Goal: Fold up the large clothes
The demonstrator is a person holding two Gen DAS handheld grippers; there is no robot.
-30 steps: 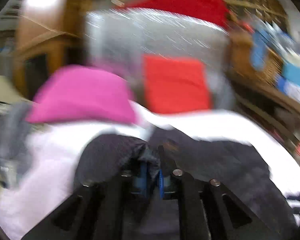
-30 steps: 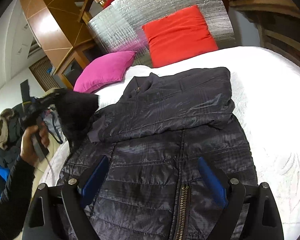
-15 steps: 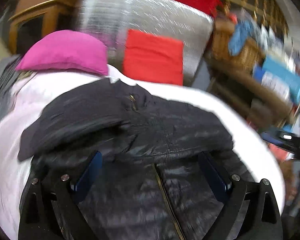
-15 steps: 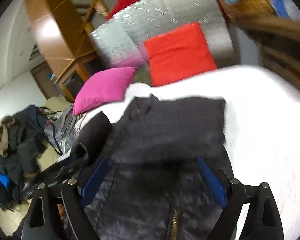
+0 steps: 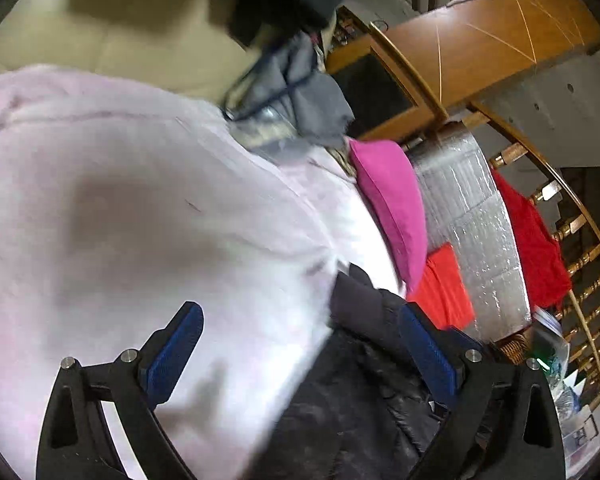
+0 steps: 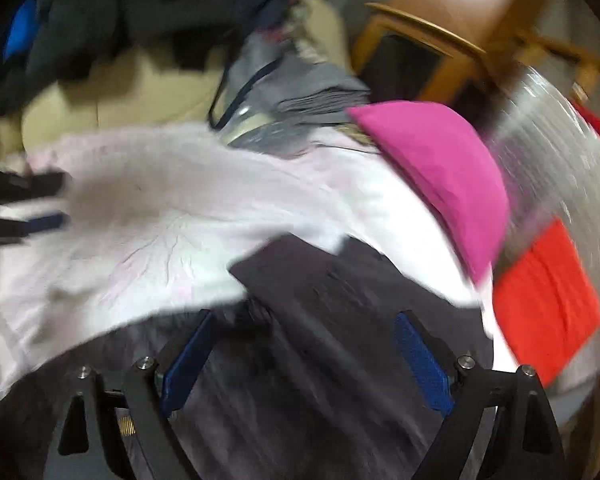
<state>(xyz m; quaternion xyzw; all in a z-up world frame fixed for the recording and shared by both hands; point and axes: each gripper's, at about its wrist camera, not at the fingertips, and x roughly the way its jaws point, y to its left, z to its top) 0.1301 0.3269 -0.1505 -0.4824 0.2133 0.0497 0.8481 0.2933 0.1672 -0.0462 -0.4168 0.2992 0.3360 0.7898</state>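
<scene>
Hovering over bed [image 5: 140, 200]: left gripper [image 5: 300, 352] released, empty; right gripper [image 6: 304, 352] jaws closing, gripping nothing, above dark jacket [image 6: 320, 340] lying near pink pillow [image 6: 440, 184].

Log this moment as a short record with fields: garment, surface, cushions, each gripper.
garment: dark quilted puffer jacket, lying on the bed
surface: white bedspread
cushions: pink cushion and red cushion beyond the jacket
left gripper: open, nothing between its blue pads
right gripper: above the jacket, jaws closing, not gripping it
</scene>
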